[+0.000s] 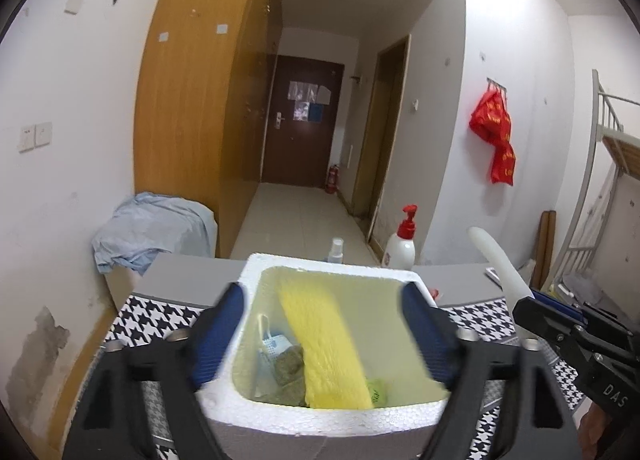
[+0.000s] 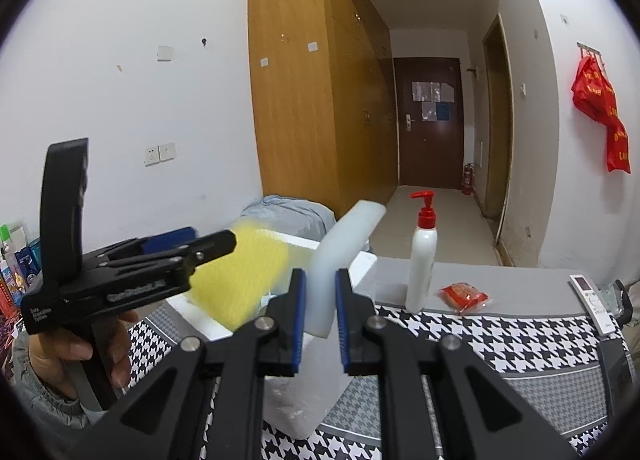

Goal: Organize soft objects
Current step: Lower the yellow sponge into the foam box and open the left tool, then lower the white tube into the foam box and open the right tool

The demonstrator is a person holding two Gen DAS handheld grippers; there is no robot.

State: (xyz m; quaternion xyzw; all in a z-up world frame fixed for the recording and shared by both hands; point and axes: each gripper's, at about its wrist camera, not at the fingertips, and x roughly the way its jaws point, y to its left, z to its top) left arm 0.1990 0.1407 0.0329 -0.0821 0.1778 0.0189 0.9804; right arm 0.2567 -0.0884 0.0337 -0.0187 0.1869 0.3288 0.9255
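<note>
The left gripper stood spread wide over a white foam box on the houndstooth tablecloth, its blue pads on either side of the box mouth and touching nothing. A yellow sponge lay slanted in the box, blurred, its lower end down among the things at the bottom: a blue-and-white face mask, a dull green scouring pad and a small light-green scrap. From the right wrist view the sponge showed as a yellow smear just past the left gripper's tips, above the box.

The right gripper pinched a white foam strip between its pads; the strip stood up and bent over towards the box. A hand gripped the handle of the left tool.

Behind the box stood a white pump bottle with a red top, and near it a small red packet. A remote control lay at the table's far right edge.
</note>
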